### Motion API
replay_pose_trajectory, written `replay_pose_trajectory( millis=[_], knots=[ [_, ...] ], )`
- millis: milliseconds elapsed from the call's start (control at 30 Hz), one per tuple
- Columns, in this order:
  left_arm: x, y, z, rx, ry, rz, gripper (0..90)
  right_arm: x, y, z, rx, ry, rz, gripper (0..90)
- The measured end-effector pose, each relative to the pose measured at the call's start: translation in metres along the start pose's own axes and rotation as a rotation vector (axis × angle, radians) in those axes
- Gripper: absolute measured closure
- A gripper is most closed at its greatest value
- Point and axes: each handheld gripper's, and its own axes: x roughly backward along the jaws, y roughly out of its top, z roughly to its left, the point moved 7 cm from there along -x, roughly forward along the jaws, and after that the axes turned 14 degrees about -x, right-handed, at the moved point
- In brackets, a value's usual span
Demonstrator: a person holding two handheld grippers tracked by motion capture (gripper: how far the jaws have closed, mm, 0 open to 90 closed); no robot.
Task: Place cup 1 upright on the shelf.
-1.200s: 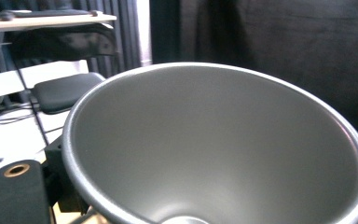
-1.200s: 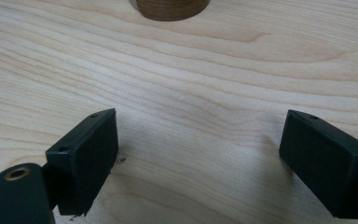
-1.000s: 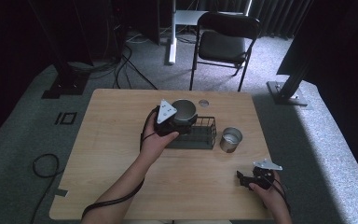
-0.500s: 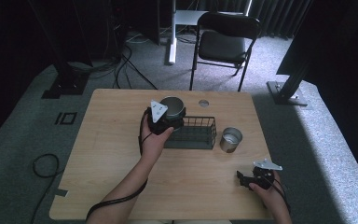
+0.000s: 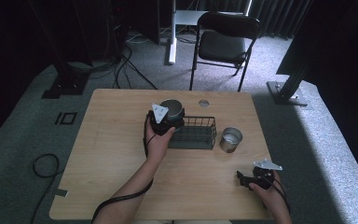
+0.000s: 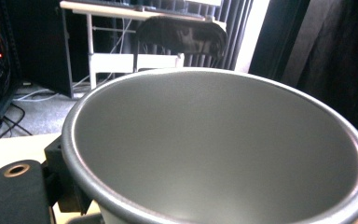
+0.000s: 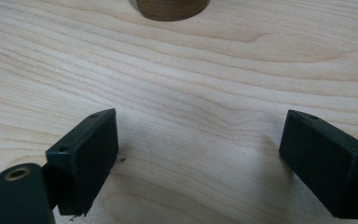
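A person at a light wooden worktop [image 5: 121, 154] holds a grey metal cup [image 5: 171, 110] in the left gripper [image 5: 167, 122], its fingers clenched on the cup's wall just below the rim. The cup sits raised over the left end of a black wire basket [image 5: 196, 133], near the worktop's centre, slightly toward 12 o'clock. In the left gripper view the cup's [image 6: 219, 144] open mouth looms large, one black finger [image 6: 67, 179] pressed against its outer wall at 8 o'clock. A second, shinier metal cup [image 5: 230, 139] stands upright on the worktop just beside the basket's right end, at 3 o'clock from it. The right gripper [image 5: 243, 179] rests low near the worktop's edge at about 5 o'clock, well apart from the basket. Its own view shows the fingers [image 7: 86, 156] released, spread wide over bare wood [image 7: 191, 84] and grasping nothing. A black folding chair [image 5: 226, 39] stands on the grey carpet beyond the worktop at 12 o'clock.
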Motion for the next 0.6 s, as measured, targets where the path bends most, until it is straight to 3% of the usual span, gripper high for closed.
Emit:
replay_pose_trajectory(
  millis=[267, 600],
  knots=[
    [-0.006, -0.017, -0.002, -0.002, -0.003, 0.037, 13.5, 0.000, 0.000, 0.000, 0.000, 0.000, 0.000, 11.3],
    [-0.004, -0.020, -0.004, -0.085, 0.016, 0.072, 9.9, 0.000, 0.000, 0.000, 0.001, 0.000, 0.000, 11.3]
  ],
)
